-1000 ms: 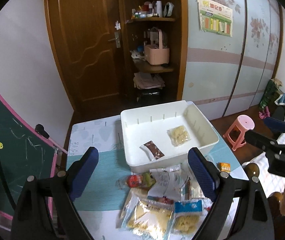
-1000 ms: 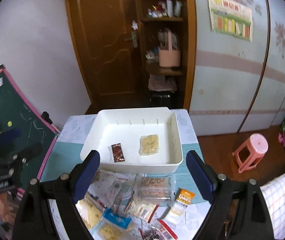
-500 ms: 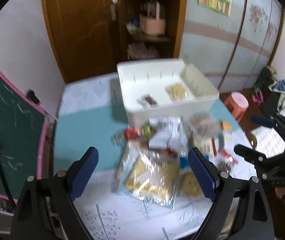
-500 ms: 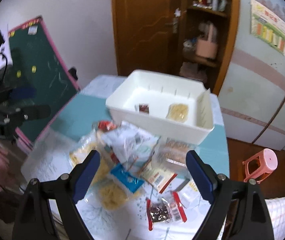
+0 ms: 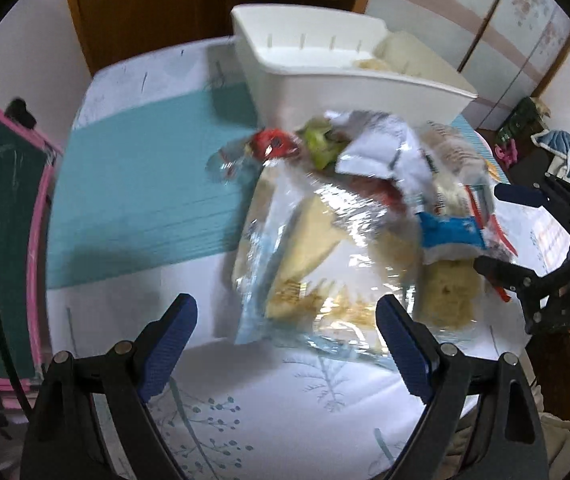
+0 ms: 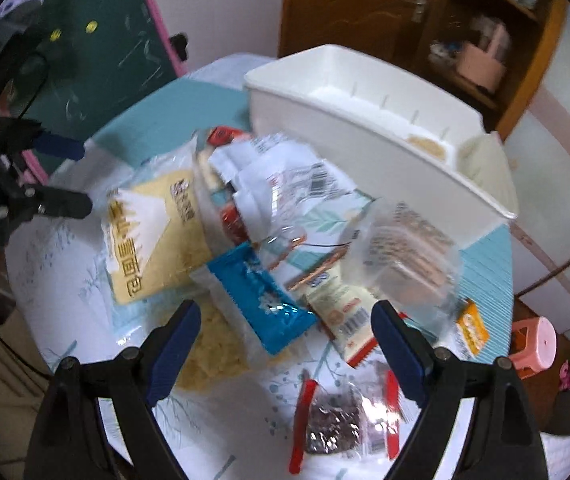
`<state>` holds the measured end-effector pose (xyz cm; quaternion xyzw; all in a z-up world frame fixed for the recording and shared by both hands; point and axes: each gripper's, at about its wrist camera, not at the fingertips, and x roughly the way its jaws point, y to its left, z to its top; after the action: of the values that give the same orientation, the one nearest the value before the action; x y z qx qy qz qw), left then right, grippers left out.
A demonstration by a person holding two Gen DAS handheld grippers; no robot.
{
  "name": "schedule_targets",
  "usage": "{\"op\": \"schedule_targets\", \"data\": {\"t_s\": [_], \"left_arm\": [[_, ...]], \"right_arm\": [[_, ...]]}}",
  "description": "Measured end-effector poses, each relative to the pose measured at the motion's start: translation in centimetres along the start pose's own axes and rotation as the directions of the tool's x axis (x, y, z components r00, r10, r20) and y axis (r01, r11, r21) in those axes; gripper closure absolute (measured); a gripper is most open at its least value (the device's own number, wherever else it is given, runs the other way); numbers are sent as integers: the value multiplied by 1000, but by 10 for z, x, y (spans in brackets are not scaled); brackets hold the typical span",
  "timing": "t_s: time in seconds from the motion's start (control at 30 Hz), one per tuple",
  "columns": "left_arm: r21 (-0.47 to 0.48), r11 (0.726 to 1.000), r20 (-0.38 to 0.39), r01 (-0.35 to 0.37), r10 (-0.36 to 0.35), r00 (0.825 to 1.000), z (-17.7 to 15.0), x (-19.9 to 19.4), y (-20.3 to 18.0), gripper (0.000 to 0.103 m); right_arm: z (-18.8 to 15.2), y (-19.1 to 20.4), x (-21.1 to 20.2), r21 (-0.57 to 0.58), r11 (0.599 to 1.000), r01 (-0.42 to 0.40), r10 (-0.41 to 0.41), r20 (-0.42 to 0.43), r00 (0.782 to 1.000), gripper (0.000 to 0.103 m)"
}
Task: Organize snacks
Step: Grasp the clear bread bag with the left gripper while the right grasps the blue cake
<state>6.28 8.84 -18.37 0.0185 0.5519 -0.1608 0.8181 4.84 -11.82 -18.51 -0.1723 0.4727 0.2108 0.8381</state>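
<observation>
lying heaped on the table (image 5: 133, 184), just in front of the white bin (image 6: 369, 136), a pile of snack packets (image 5: 349, 216). blurred throughout, so most labels unreadable. largest in the heap: a clear bag with a yellow panel (image 6: 153, 232), printed characters showing but smeared. overlapping it, a blue-topped packet (image 6: 261, 300) with pale crumbly contents below, partly hidden by the near finger. further along, a clear packet of brown biscuits (image 6: 409, 248), a cream packet with a red end and barcode (image 6: 345, 316), a small orange packet (image 6: 472, 328) at the heap's edge, and nearest the camera a red-edged packet of dark pieces (image 6: 341, 420), cut by glare. at the far side, a red and green wrapper (image 5: 297, 144), shape hard to make out.

inside the bin, only a sliver of a pale yellow packet (image 6: 427, 146) visible over the near wall; rest of the floor hidden.

hovering above the near end of the heap, the left gripper (image 5: 287, 344), jaws spread wide, nothing between the pads, the yellow bag's lower edge lying beneath the gap. angled down over the blue-topped packet, the right gripper (image 6: 281, 344), jaws likewise wide and gripping nothing, no contact visible.

beyond the table: a green chalkboard with pink frame (image 6: 97, 40), a wooden door (image 6: 349, 4), a pink stool (image 6: 533, 340) on the floor.
</observation>
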Motion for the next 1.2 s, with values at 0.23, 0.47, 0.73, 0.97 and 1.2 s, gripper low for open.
{"op": "schedule_targets", "data": {"t_s": [0.23, 0.47, 0.73, 0.97, 1.2], "left_arm": [[-22, 999, -70, 46, -47, 996, 1, 29, 15, 13], [-2, 995, -116, 99, -99, 988, 8, 50, 11, 13], [22, 988, -146, 155, -150, 978, 21, 67, 3, 12], [4, 985, -160, 174, -171, 972, 24, 66, -12, 33], [-17, 984, -124, 178, -179, 976, 22, 40, -21, 66]], "right_arm": [[6, 12, 23, -79, 997, -24, 21, -36, 999, 17], [11, 13, 40, -107, 989, -100, 91, -79, 993, 31], [12, -1, 46, -33, 980, -198, 193, -108, 975, 66], [9, -1, 43, 6, 985, -171, 171, -79, 982, 68], [6, 4, 41, 22, 986, -167, 168, -65, 984, 69]]}}
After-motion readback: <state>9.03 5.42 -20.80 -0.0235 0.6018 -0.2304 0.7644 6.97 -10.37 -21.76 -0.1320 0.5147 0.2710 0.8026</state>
